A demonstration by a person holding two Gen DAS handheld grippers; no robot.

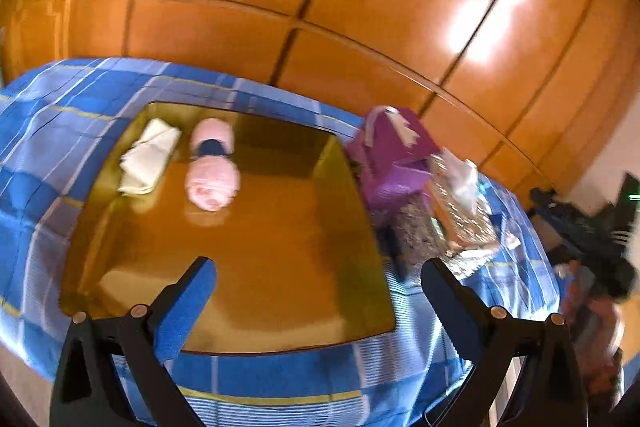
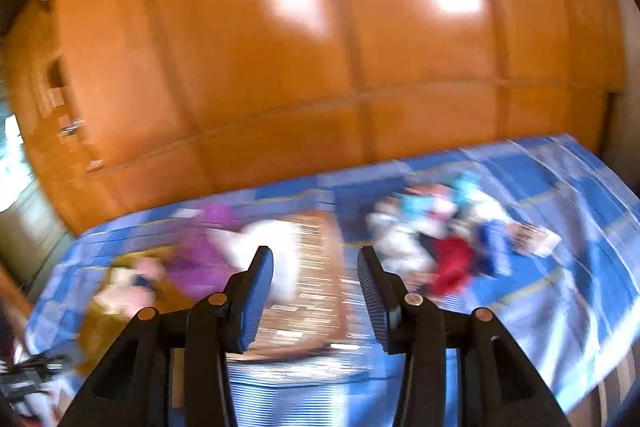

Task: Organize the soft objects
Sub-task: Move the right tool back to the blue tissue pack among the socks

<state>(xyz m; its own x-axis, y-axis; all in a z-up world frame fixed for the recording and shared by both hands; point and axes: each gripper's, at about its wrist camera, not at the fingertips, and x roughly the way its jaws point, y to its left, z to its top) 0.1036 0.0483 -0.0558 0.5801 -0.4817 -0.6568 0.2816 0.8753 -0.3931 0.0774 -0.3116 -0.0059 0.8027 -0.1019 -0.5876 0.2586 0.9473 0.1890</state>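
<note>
- While the right gripper [image 2: 316,291] hangs over the blue checked bedspread [image 2: 580,267] with its jaws part-way apart and nothing between them, the heap of loose soft items [image 2: 448,239] lies ahead and to its right, blurred, so no long axis can be told.
- The left gripper [image 1: 320,307] stands wide apart and empty above the shallow golden tray [image 1: 352,227].
- In the tray's far left corner rest a rolled pink towel [image 1: 212,167], its long axis running away from the fingers, and a folded cream cloth [image 1: 148,159] just beside it.
- Most of the tray floor is bare.
- The right hand looks nearer the heap; a purple box [image 1: 396,155] and a tissue box [image 1: 460,211] crowd the tray's right edge between them.
</note>
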